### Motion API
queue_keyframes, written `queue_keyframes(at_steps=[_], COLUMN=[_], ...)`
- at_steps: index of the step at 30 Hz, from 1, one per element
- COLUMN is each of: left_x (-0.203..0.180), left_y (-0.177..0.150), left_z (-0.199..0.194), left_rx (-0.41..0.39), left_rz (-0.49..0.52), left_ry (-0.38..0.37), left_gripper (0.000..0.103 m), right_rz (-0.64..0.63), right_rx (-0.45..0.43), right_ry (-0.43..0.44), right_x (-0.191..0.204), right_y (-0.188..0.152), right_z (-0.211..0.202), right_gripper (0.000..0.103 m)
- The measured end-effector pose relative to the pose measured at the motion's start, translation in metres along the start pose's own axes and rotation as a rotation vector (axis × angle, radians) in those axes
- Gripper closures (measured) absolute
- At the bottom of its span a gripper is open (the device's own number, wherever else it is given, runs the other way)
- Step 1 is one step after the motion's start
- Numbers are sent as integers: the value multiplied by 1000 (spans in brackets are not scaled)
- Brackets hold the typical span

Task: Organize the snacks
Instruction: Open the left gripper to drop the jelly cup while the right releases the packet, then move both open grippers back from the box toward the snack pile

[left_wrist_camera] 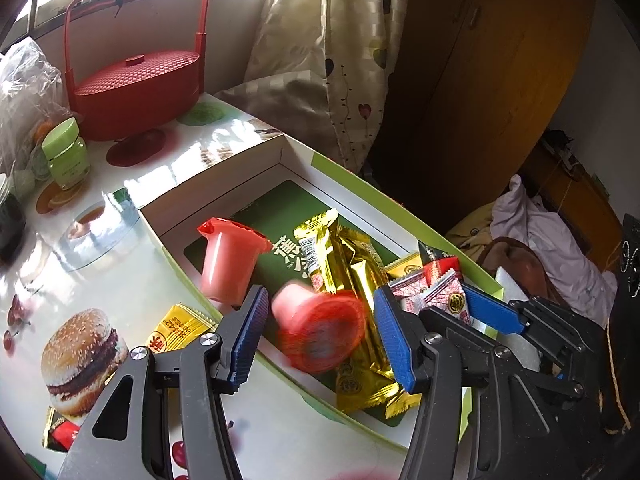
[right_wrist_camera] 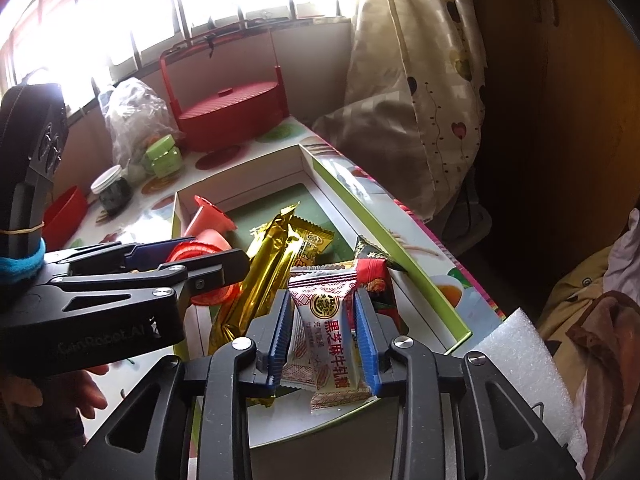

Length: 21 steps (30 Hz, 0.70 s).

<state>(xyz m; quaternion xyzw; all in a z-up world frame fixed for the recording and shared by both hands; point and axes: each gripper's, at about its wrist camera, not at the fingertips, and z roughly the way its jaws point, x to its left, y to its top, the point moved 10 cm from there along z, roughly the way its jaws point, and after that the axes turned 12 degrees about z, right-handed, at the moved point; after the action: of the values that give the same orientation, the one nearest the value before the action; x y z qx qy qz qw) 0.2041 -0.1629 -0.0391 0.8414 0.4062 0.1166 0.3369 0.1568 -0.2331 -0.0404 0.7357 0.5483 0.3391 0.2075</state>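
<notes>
A shallow green-edged box (left_wrist_camera: 328,168) (right_wrist_camera: 416,268) lies on the table with snacks in it. My left gripper (left_wrist_camera: 320,320) is open over its near end; a pink jelly cup (left_wrist_camera: 320,326) with a red lid sits blurred between the fingers, not clamped. A second pink jelly cup (left_wrist_camera: 230,260) (right_wrist_camera: 210,220) lies in the box beside long gold wrappers (left_wrist_camera: 352,280) (right_wrist_camera: 266,276). My right gripper (right_wrist_camera: 322,312) is shut on a white-and-red candy packet (right_wrist_camera: 324,320), held over the box. It shows in the left view too (left_wrist_camera: 440,296).
A yellow candy (left_wrist_camera: 180,328) and a red-gold candy (left_wrist_camera: 60,432) lie on the printed tablecloth outside the box. A red lidded basket (left_wrist_camera: 136,92) (right_wrist_camera: 232,116), a green jar (left_wrist_camera: 66,152), a dark jar (right_wrist_camera: 112,190) and a plastic bag (right_wrist_camera: 132,116) stand behind. White foam (right_wrist_camera: 524,364) sits right.
</notes>
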Motion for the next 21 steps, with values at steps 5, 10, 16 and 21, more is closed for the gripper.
queue_keyframes(at_steps=[5, 10, 16, 21], left_x=[-3, -5, -4, -1], left_y=[-1, -1, -1, -1], left_z=[-4, -7, -12, -18], left_rx=[-3, -6, -14, -21], left_rz=[-1, 0, -4, -9], left_ry=[1, 1, 7, 23], left_gripper=[44, 44, 44, 44], right_rz=[4, 5, 6, 8], right_rx=[1, 2, -3, -5], right_ry=[-1, -8, -9, -8], right_x=[0, -1, -2, -1], right_y=[-1, -4, -4, -4], right_z=[-1, -3, -6, -8], right_gripper=[67, 66, 64, 60])
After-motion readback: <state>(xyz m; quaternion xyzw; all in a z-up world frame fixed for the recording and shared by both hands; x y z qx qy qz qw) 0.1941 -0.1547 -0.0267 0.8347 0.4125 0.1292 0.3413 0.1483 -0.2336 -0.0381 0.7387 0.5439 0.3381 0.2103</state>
